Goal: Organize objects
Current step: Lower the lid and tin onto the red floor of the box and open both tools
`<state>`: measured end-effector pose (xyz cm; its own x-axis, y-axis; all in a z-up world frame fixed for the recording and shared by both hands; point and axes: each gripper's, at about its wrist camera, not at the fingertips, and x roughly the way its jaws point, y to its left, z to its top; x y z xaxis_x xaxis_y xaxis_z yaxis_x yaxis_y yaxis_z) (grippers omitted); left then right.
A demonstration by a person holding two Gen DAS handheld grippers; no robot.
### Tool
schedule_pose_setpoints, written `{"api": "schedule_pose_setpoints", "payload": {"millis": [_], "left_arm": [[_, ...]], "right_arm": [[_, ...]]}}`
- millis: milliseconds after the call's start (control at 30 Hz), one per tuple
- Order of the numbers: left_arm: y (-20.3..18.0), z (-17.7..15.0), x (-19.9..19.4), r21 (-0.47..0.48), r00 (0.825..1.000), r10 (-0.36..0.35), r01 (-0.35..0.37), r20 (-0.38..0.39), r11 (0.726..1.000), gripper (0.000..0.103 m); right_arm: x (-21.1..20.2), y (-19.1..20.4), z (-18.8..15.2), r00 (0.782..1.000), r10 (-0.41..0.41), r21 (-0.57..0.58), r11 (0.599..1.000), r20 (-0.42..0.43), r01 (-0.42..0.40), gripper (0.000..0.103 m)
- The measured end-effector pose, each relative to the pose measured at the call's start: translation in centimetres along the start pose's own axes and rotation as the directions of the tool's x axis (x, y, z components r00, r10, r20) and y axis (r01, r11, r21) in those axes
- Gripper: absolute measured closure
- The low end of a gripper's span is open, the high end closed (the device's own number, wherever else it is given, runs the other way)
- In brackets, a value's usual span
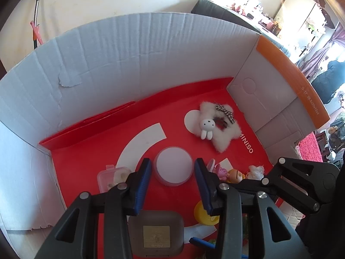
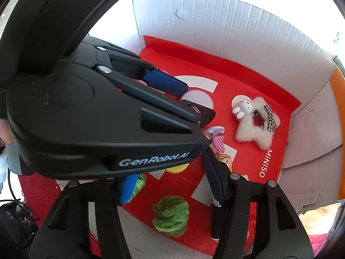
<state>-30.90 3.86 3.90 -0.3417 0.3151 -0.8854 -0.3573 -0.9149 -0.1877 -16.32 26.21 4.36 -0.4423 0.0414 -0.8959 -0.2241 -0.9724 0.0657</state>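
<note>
Objects for sorting lie scattered in a cardboard box (image 1: 107,49) with a red floor. Nearest, at 6 o'clock in the right wrist view, a green fuzzy ball (image 2: 171,215) rests on the floor directly under the right gripper (image 2: 172,191), whose jaws stand apart with nothing pressed between them. I judge this ball just set down. In the left wrist view, a grey square case (image 1: 156,235) sits below the left gripper (image 1: 172,183); its jaws are also apart and empty, with a round white-lidded tin (image 1: 174,165) at 12 o'clock just beyond the tips. Farther, at 1 o'clock, a white fluffy star (image 1: 224,127) carries a small rabbit figure (image 1: 206,127). Next move, I judge: lift the right gripper clear and choose another of the 2 nearest pieces.
</note>
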Motion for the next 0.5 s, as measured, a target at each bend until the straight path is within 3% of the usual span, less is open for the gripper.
{"api": "schedule_pose_setpoints", "payload": {"millis": [500], "left_arm": [[1.0, -0.9, -1.7, -0.009, 1.0, -0.013, 0.013, 0.026, 1.0, 0.052]], "right_arm": [[-1.7, -2.2, -0.8, 1.0, 0.001, 0.013, 1.0, 0.015, -0.001, 0.048]]}}
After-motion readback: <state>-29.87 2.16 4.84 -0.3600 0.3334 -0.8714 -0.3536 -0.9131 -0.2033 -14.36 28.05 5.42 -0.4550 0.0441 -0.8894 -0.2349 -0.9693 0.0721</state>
